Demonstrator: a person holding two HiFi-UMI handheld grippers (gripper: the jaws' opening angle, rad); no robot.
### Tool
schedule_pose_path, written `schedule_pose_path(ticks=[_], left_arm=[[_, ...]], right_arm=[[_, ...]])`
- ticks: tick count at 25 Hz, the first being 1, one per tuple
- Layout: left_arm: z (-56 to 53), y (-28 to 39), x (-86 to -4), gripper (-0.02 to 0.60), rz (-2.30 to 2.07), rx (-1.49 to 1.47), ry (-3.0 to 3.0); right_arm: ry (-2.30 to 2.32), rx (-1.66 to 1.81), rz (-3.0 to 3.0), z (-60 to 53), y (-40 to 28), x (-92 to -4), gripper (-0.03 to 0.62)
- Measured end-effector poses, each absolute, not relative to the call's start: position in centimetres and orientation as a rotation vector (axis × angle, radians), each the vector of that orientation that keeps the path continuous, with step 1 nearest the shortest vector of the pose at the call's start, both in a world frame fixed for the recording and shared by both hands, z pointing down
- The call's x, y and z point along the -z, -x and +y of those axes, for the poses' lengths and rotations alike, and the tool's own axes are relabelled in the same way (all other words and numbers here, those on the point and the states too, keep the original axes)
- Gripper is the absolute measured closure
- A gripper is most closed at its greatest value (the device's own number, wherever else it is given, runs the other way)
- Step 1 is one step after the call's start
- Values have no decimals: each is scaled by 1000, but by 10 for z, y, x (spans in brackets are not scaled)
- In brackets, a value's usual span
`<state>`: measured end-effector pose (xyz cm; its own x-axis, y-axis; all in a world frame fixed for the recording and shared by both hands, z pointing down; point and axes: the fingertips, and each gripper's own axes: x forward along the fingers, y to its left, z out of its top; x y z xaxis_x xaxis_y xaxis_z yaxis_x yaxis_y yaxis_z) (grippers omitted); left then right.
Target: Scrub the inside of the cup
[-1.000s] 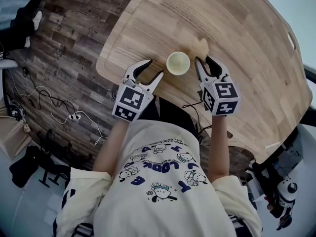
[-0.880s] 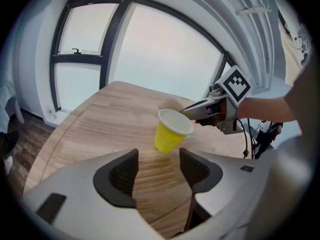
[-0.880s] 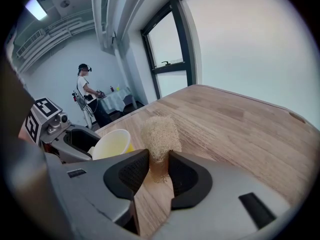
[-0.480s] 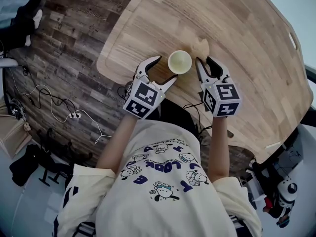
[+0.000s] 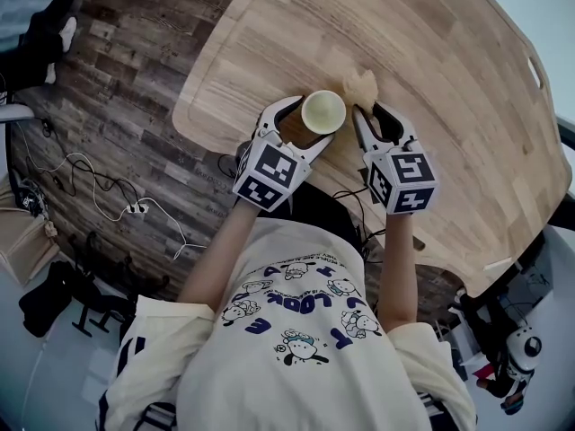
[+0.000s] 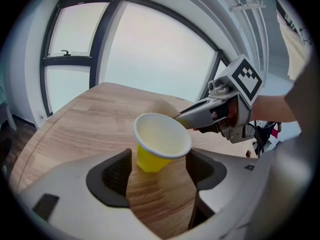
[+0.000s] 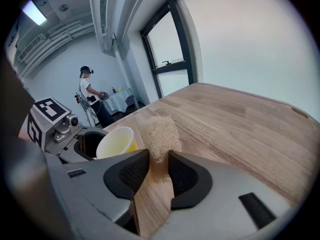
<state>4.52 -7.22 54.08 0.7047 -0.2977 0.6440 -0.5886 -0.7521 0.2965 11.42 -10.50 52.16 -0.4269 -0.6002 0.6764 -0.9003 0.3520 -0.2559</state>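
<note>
Your table (image 5: 431, 70) was pale wood, with both tools working near the edge closest to you. Your left gripper (image 6: 159, 170) had just been opening its jaws. They stood wide apart around the cup (image 6: 161, 136), and neither pad pressed on it. Your right gripper (image 7: 159, 170) was clenched on the scrubber (image 7: 160, 131), just beside the cup. The yellow cup stood upright on the table, mouth up. The tan, fibrous scrubber stuck up above the right jaws.
</note>
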Motion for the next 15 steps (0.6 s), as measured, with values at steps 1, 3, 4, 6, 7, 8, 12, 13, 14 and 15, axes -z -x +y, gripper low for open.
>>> schedule_pose_path(ticks=[1,3,4,6,7,8,12,13,14,15], left_arm=[[-73,-47,-541,250,-679,-795,-2424],[-75,-48,-543,250,-681,-805,-2424],[-77,-48,-544,250,-683,-810,-2420],[-79,-49,-545,250,-688,-814,-2415],[-80,-50,-546,250,-692,-814,-2414],[-80,-51,-546,250,-697,-815,-2415],[-82,-54,-546,250,-708,-813,-2426],[-83,-54,-545,250,-710,-813,-2430],[-84,-55,-545,252,-718,-814,-2433],[-85,-54,-545,263,-729,-815,-2434]], right_arm=[[-1303,-848,-2149,-105,-114,-522,473],[-1298,-849,-2153,-105,-114,-522,473],[-1295,-850,-2156,-105,-113,-522,473],[-1289,-852,-2161,-106,-112,-522,471],[-1285,-852,-2163,-106,-112,-522,471],[-1282,-853,-2165,-106,-112,-522,471],[-1272,-851,-2171,-106,-111,-522,473],[-1271,-851,-2172,-105,-111,-521,473],[-1270,-850,-2173,-105,-111,-521,473],[-1269,-849,-2174,-105,-111,-521,471]])
